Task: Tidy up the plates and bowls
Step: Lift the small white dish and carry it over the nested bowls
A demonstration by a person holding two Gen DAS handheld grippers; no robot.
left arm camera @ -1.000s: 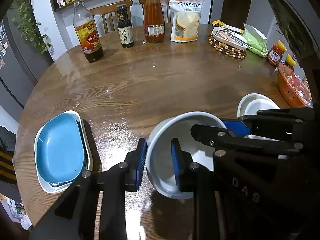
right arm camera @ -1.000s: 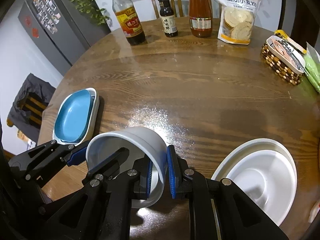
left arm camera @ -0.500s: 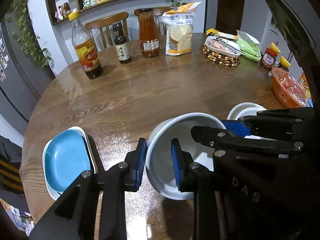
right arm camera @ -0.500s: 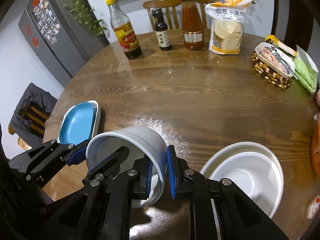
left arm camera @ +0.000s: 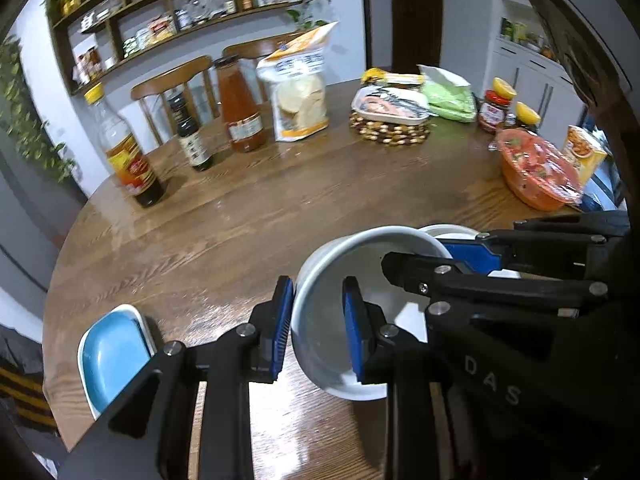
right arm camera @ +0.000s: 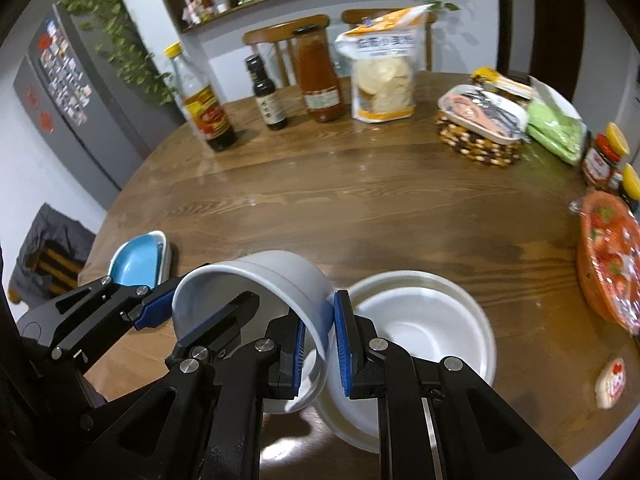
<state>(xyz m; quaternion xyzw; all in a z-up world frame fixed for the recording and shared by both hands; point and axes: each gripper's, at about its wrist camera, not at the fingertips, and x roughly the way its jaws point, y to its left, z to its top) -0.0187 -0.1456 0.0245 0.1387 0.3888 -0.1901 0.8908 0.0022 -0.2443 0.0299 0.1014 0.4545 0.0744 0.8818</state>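
Showing white: bowl (right arm camera: 280, 276), wide dish (right arm camera: 420, 320). Showing blue inside a white rim: plate (left arm camera: 108, 356). Showing black frames with blue pads: left gripper (left arm camera: 316, 324), right gripper (right arm camera: 320, 344). Showing brown wood grain: table (right arm camera: 360, 208). Showing yellow cap, red label: bottle (right arm camera: 202, 104). Showing orange-red: jar (right arm camera: 320, 76), basin (right arm camera: 612, 264). Showing green: bag (right arm camera: 554, 128). Showing brown-and-cream beading: mat (right arm camera: 476, 142).

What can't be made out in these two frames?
- Left wrist: the wide white bowl is mostly hidden behind the held bowl and the right hand-held gripper.
- Right wrist: the blue plate is partly covered by the left hand-held gripper.
- Both views: bottle labels are blurred.
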